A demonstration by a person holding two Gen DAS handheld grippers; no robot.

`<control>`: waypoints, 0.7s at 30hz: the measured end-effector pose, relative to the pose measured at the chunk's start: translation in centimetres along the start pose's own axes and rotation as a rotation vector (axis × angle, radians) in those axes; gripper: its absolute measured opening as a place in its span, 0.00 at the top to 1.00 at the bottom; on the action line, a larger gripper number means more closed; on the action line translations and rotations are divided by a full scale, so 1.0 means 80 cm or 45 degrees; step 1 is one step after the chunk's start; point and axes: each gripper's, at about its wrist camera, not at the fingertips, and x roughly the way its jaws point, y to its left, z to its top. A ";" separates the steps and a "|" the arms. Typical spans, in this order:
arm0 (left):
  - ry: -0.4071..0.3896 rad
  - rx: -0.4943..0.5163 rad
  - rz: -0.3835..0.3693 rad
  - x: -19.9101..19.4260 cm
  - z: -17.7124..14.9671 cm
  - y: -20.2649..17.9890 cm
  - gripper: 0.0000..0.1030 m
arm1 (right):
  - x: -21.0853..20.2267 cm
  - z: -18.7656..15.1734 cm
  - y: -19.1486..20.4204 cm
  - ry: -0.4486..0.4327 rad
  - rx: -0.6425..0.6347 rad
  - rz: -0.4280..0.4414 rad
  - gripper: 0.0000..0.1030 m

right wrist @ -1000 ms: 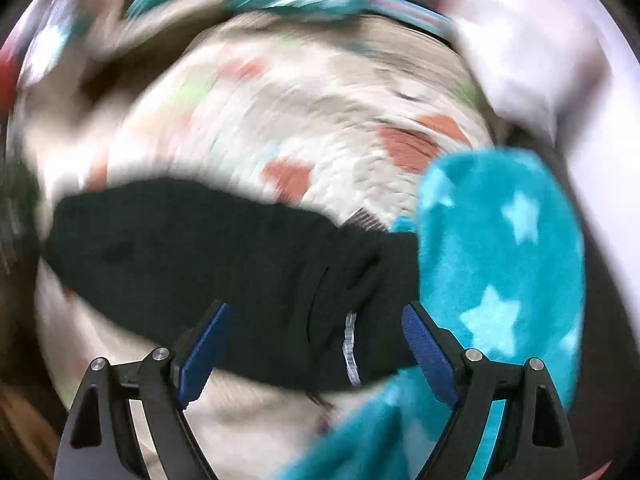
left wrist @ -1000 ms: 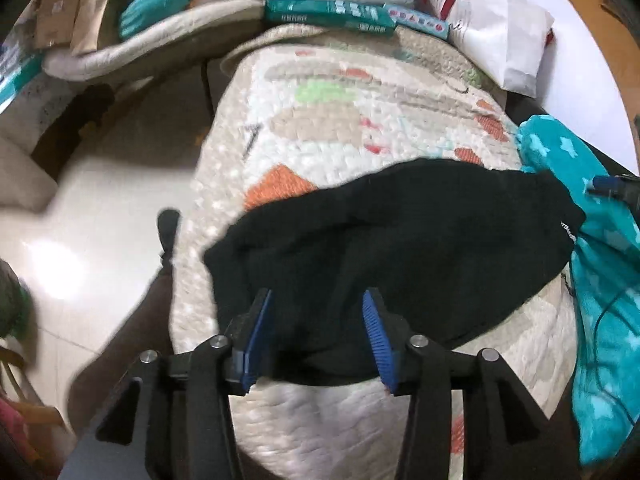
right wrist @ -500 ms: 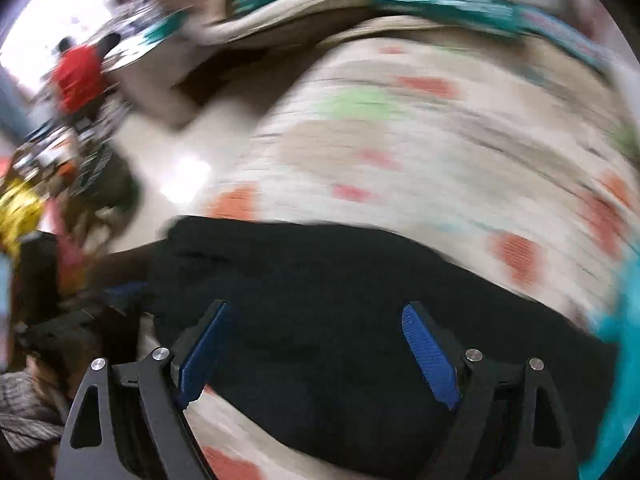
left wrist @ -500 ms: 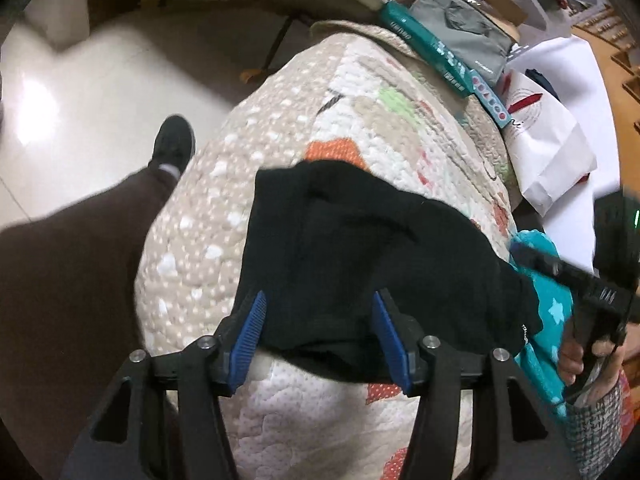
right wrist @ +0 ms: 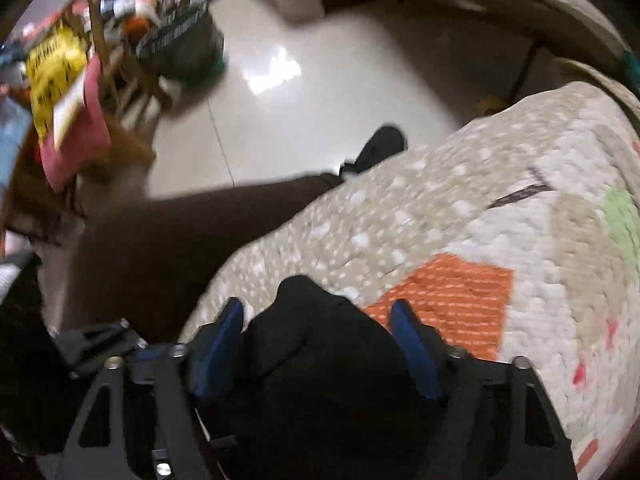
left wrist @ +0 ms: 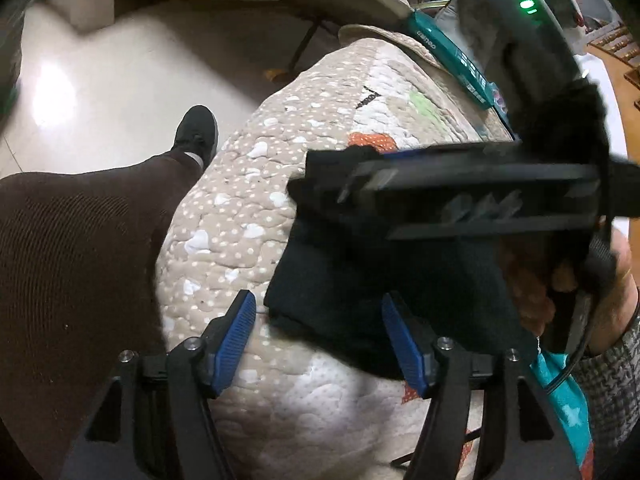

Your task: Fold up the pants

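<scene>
The black pants point(left wrist: 360, 292) lie on a quilted patchwork cover point(left wrist: 248, 208). My left gripper point(left wrist: 320, 336) is open at the near edge of the pants, its blue pads to either side of a corner, touching nothing. In the left wrist view the right gripper's body point(left wrist: 460, 200) crosses above the pants from the right, held by a hand point(left wrist: 616, 292). In the right wrist view my right gripper point(right wrist: 320, 340) is open with a bunched end of the black pants point(right wrist: 320, 344) between its pads, over the quilt point(right wrist: 500, 220).
The person's brown-trousered leg point(left wrist: 80, 260) and black shoe point(left wrist: 196, 132) stand left of the quilt's edge over a shiny tiled floor point(left wrist: 120, 72). A teal star blanket point(left wrist: 568, 404) lies at the right. A cluttered wooden rack point(right wrist: 80, 72) stands across the floor.
The right gripper has swept left across the pants to their left end. The left gripper has drawn back and opened wider. The pants look more bunched and narrower.
</scene>
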 end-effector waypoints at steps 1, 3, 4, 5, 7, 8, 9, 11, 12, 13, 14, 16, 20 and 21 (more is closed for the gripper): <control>-0.004 0.014 0.010 0.001 -0.001 -0.003 0.37 | 0.002 -0.004 0.007 -0.006 -0.036 -0.073 0.58; 0.003 0.048 0.029 0.008 -0.003 -0.010 0.36 | -0.003 -0.011 0.001 -0.007 0.012 -0.030 0.71; 0.017 0.054 0.030 0.013 -0.004 -0.013 0.33 | -0.006 -0.013 -0.002 -0.013 0.051 -0.001 0.74; 0.021 0.053 0.031 0.016 -0.004 -0.016 0.29 | -0.011 -0.016 -0.004 -0.030 0.071 0.003 0.76; 0.030 0.064 0.058 0.022 -0.004 -0.022 0.28 | -0.021 -0.022 -0.006 -0.059 0.107 0.010 0.76; 0.041 0.094 0.082 0.025 -0.004 -0.027 0.30 | -0.025 -0.023 -0.005 -0.072 0.116 0.011 0.77; 0.044 0.131 0.101 0.025 -0.004 -0.032 0.35 | -0.032 -0.024 -0.005 -0.087 0.122 0.011 0.77; 0.042 0.171 0.109 0.022 -0.003 -0.035 0.59 | -0.041 -0.026 -0.001 -0.115 0.127 0.007 0.77; 0.047 0.178 0.109 0.021 -0.001 -0.036 0.61 | -0.046 -0.026 0.001 -0.125 0.129 0.004 0.77; 0.052 0.174 0.104 0.020 0.000 -0.034 0.65 | -0.049 -0.022 0.003 -0.134 0.134 0.000 0.77; 0.067 0.153 0.087 0.019 0.005 -0.030 0.68 | -0.051 -0.020 0.004 -0.149 0.140 -0.004 0.78; 0.096 0.102 -0.008 0.017 0.013 -0.025 0.84 | -0.058 -0.016 0.003 -0.172 0.149 -0.009 0.78; 0.064 0.077 -0.037 0.012 0.040 -0.028 0.84 | -0.073 0.007 -0.013 -0.240 0.210 -0.010 0.78; 0.048 0.082 -0.031 0.012 0.045 -0.028 0.84 | -0.077 0.010 -0.016 -0.248 0.218 -0.006 0.78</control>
